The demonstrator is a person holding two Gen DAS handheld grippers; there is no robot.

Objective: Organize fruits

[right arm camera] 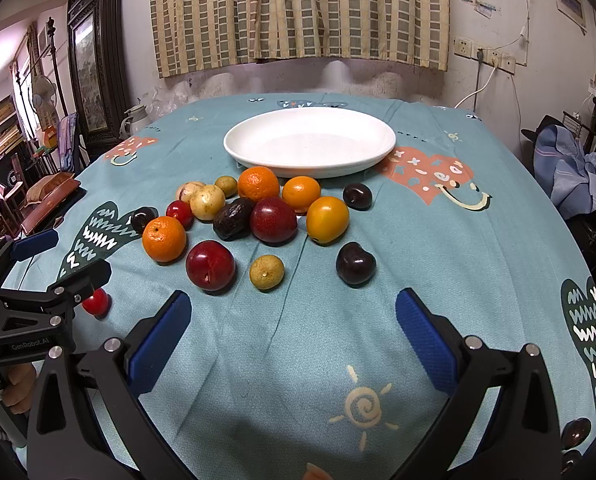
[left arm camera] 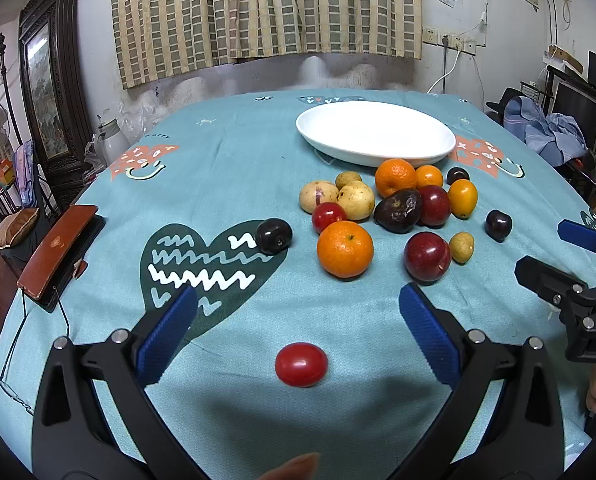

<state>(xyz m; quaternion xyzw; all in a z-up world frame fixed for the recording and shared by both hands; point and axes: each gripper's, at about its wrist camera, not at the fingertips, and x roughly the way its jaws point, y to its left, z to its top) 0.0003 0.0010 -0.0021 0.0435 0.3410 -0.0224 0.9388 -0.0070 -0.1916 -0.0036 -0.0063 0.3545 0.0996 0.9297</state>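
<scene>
Nearest, a small red tomato (left arm camera: 301, 364) lies on the cloth between my left gripper (left arm camera: 298, 336) pads, both blue fingers (left arm camera: 166, 336) spread wide and touching nothing. I judge it light, smooth, thin-skinned and apt to roll; I'd take it across its widest middle with gentle pressure. My right gripper (right arm camera: 294, 340) is likewise spread and empty over bare cloth, the dark plum (right arm camera: 355, 264) and small green-yellow fruit (right arm camera: 266, 271) just ahead. Beyond sits the heap of fruit: oranges (left arm camera: 345, 249), red plums (left arm camera: 427, 256), pale round fruit touching one another. The white plate (left arm camera: 374, 132) stands empty behind the heap. Open room lies left of the pile; a brown case (left arm camera: 58, 252) sits at the table's left edge
</scene>
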